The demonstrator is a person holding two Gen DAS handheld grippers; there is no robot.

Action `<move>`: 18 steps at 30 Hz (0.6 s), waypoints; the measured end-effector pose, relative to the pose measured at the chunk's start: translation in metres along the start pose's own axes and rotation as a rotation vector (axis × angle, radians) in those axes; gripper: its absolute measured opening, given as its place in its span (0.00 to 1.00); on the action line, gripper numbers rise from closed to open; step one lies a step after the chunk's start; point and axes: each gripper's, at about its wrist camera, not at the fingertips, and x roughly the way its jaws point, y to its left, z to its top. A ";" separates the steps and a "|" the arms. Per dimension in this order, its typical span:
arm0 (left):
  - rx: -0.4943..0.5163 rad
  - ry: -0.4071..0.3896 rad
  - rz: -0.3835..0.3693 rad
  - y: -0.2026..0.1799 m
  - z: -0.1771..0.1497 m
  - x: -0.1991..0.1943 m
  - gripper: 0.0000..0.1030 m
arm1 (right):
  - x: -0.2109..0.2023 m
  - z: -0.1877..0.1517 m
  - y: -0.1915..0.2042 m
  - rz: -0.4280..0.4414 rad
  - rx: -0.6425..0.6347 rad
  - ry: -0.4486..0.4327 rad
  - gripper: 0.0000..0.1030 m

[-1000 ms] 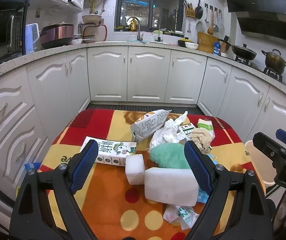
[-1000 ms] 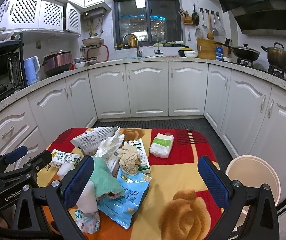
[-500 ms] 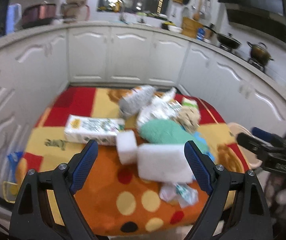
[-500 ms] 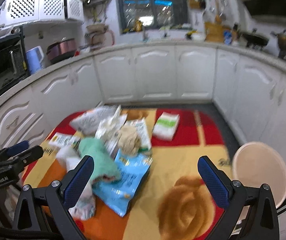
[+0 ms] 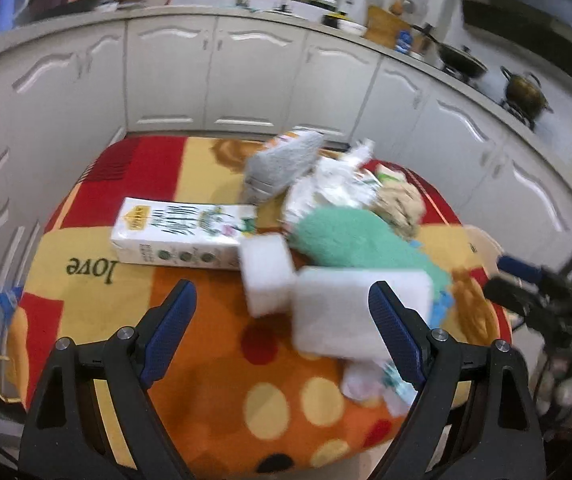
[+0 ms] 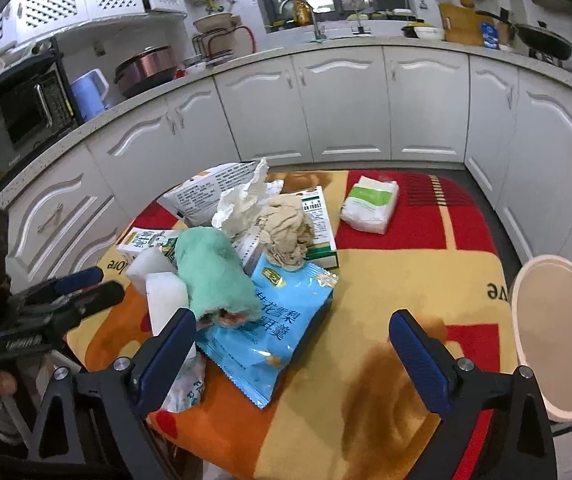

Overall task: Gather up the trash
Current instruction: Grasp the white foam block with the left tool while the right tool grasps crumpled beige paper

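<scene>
A pile of trash lies on a small table with a bright cloth [image 6: 405, 280]. It holds a green cloth [image 6: 210, 268], a blue snack bag [image 6: 274, 332], white foam blocks [image 5: 349, 308], a crumpled beige paper [image 6: 286, 232], white tissue [image 6: 246, 196], a milk carton [image 5: 182, 236] and a tissue pack [image 6: 371, 202]. My left gripper [image 5: 282, 336] is open and empty, above the table's near edge, just short of the foam blocks. My right gripper [image 6: 293, 356] is open and empty over the blue bag's near end.
A beige round bin [image 6: 557, 332] stands on the floor right of the table. White kitchen cabinets [image 6: 341, 112] curve around the table on three sides. A grey snack bag [image 5: 282, 168] lies at the far side of the pile.
Both grippers have tilted downward and moved closer to the table. The pile now sits higher and larger in both views. Nothing was picked up.
</scene>
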 end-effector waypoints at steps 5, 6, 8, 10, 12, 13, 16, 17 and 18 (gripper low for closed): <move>-0.088 0.061 -0.010 0.022 0.016 0.026 0.85 | 0.012 0.017 0.004 0.014 -0.025 -0.003 0.94; -0.088 0.075 -0.014 0.022 0.019 0.031 0.85 | 0.016 0.023 0.004 0.013 -0.029 -0.005 0.94; -0.077 0.089 -0.015 0.021 0.022 0.038 0.84 | 0.027 0.035 0.001 0.006 -0.029 0.000 0.94; -0.072 0.103 0.002 0.021 0.025 0.044 0.73 | 0.042 0.048 -0.001 0.013 -0.018 0.014 0.92; -0.080 0.137 -0.008 0.023 0.026 0.051 0.55 | 0.059 0.058 -0.004 0.027 0.000 0.038 0.85; -0.082 0.151 -0.015 0.022 0.027 0.056 0.51 | 0.071 0.062 -0.006 0.039 0.011 0.057 0.81; -0.069 0.186 -0.008 0.023 0.024 0.061 0.26 | 0.098 0.065 -0.013 0.090 0.053 0.118 0.42; -0.065 0.180 -0.004 0.025 0.023 0.058 0.26 | 0.102 0.064 -0.017 0.119 0.081 0.132 0.32; -0.068 0.171 -0.005 0.027 0.023 0.055 0.26 | 0.101 0.063 -0.020 0.135 0.099 0.128 0.31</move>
